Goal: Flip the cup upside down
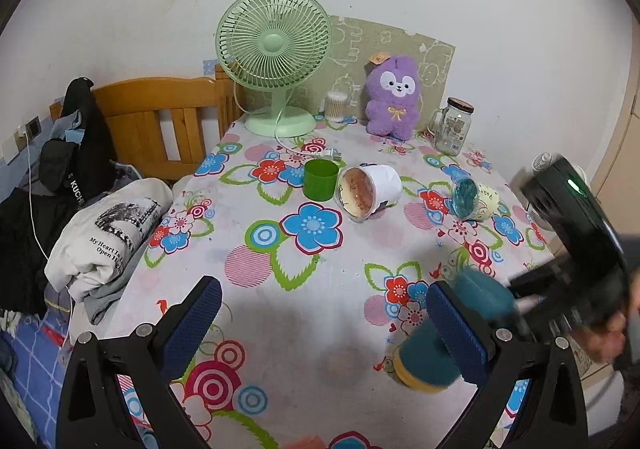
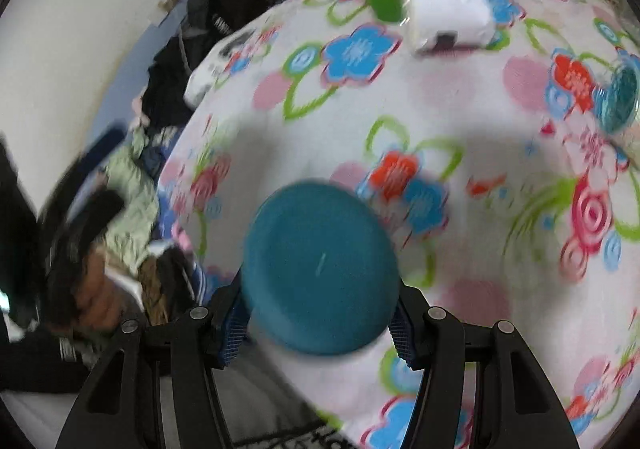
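Floral-clothed surface (image 1: 304,313) below us. Our left tool (image 1: 324,313) hovers released, grasping nothing. Further right, our right tool (image 2: 320,319) clenches teal cup (image 2: 320,269), held over surface, flat base facing camera.

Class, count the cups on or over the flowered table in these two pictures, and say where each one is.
4. The green cup stands upright mid-table; the white cup lies beside it; the blue-lined cup lies farther right; the teal cup is held in the right gripper.

Bare cloth (image 1: 304,301) ahead; green cup (image 1: 320,180), white tub (image 1: 370,191) beyond.
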